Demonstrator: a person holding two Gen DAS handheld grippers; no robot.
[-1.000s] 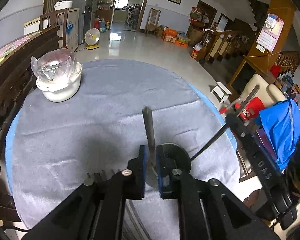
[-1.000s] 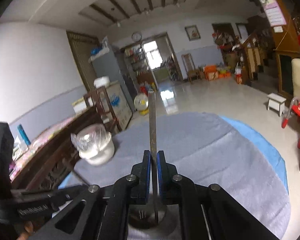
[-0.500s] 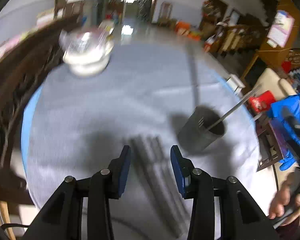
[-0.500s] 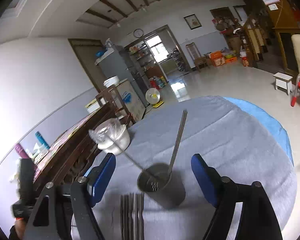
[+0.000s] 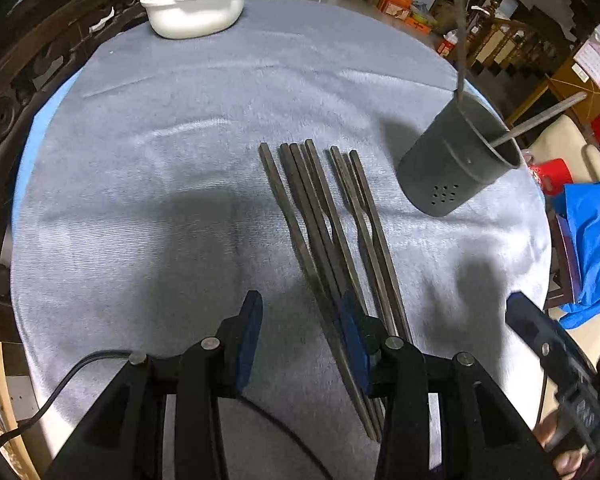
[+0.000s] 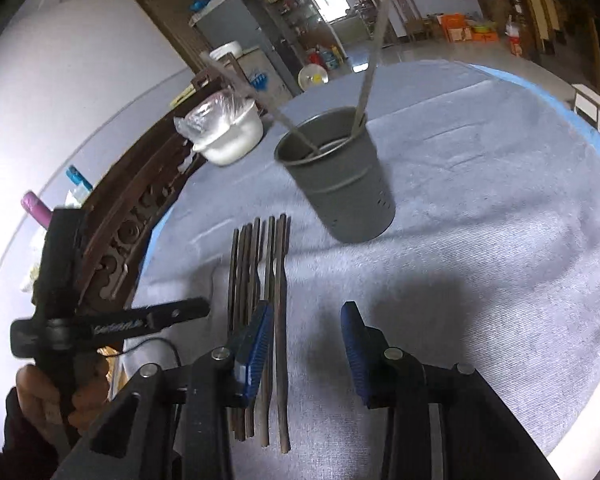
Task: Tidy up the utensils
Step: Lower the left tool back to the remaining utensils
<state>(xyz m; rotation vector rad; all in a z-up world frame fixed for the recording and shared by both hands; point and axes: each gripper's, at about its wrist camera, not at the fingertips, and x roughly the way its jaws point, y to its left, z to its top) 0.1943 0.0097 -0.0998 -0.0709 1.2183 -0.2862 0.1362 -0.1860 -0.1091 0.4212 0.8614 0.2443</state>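
Both the left gripper (image 5: 300, 340) and right gripper (image 6: 306, 346) hover with jaws parted, apparently empty, over dark metal chopsticks (image 5: 332, 232), the grey perforated cup (image 5: 456, 160) at two o'clock, the right's jaws having just been closing.

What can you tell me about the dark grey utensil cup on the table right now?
The dark grey cylindrical utensil cup looks like matte metal or plastic, tapering slightly toward its base, with a raised ring around the middle and small drain holes low on the wall. It stands upright on the grey tablecloth, beyond and to the right of the row of dark chopsticks, apart from them. Two thin metal chopsticks lean inside against opposite sides of the rim. Neither gripper touches it.
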